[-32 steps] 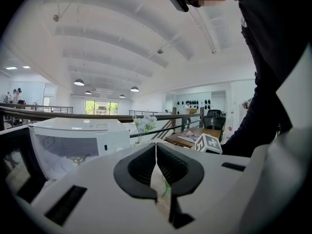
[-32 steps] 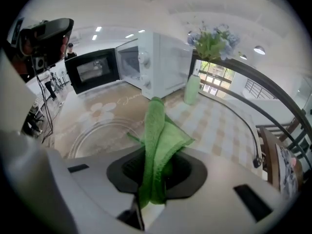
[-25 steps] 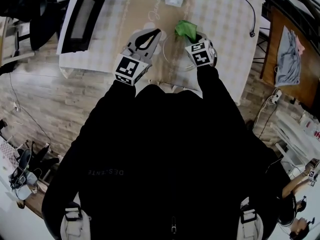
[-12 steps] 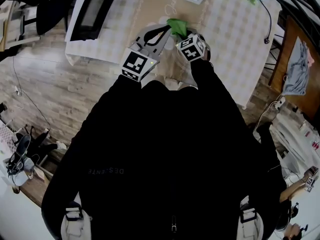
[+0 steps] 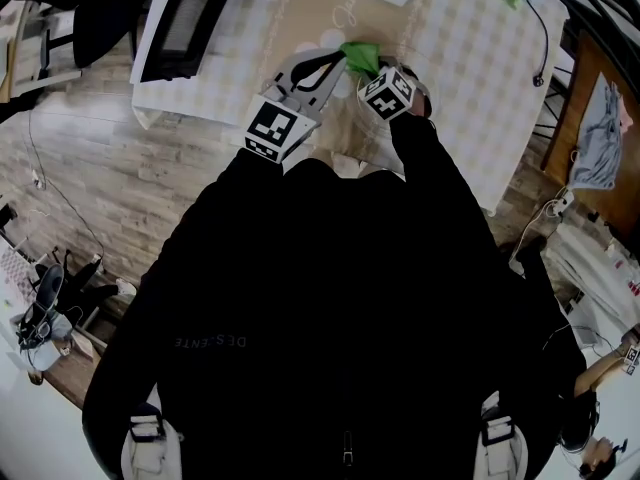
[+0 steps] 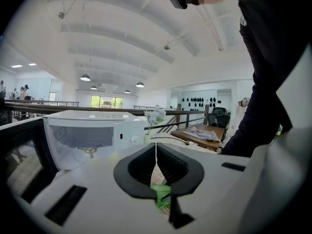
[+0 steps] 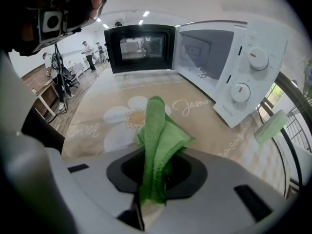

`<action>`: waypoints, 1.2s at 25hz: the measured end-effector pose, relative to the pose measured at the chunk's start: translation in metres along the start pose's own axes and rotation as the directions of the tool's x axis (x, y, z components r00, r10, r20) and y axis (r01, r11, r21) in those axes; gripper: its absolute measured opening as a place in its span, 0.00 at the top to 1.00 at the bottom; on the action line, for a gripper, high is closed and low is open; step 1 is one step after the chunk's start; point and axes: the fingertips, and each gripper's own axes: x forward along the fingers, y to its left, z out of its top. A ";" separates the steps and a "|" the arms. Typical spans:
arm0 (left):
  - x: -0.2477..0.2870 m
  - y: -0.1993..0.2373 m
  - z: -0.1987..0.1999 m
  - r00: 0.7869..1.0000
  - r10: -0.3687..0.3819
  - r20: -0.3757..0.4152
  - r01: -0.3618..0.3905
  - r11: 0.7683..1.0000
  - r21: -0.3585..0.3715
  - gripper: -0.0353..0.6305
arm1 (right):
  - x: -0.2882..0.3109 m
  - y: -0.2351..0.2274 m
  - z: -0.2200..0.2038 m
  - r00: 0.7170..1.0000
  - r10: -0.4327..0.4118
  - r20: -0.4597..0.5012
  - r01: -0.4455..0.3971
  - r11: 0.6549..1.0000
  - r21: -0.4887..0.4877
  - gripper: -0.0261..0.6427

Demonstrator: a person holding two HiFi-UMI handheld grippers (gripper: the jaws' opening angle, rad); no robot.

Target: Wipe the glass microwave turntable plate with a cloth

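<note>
A: Head view?
B: Left gripper (image 5: pixel 333 63) and right gripper (image 5: pixel 368 68) meet over the table's (image 5: pixel 450 88) near edge, with the green cloth (image 5: pixel 358 55) at their tips.
A: Left gripper view?
B: Jaws clamped on the glass plate (image 6: pixel 156 161), seen edge-on.
A: Right gripper view?
B: Clenched on the cloth. Microwave (image 7: pixel 214 57) door open.

Daisy-print tablecloth (image 7: pixel 97 126) over table (image 5: pixel 470 58), white microwave (image 7: pixel 243 77) atop.
</note>
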 end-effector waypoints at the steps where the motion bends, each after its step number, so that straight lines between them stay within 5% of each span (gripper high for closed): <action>1: 0.002 -0.002 0.001 1.000 -0.007 0.000 0.007 1.000 0.001 0.91 | -0.002 -0.001 -0.004 1.000 0.000 -0.004 0.000 1.000 -0.001 0.84; 30: 0.082 -0.090 0.010 0.975 -0.219 -0.038 0.221 0.974 0.054 0.91 | -0.072 -0.058 -0.146 0.990 -0.115 -0.085 0.130 0.971 0.203 0.84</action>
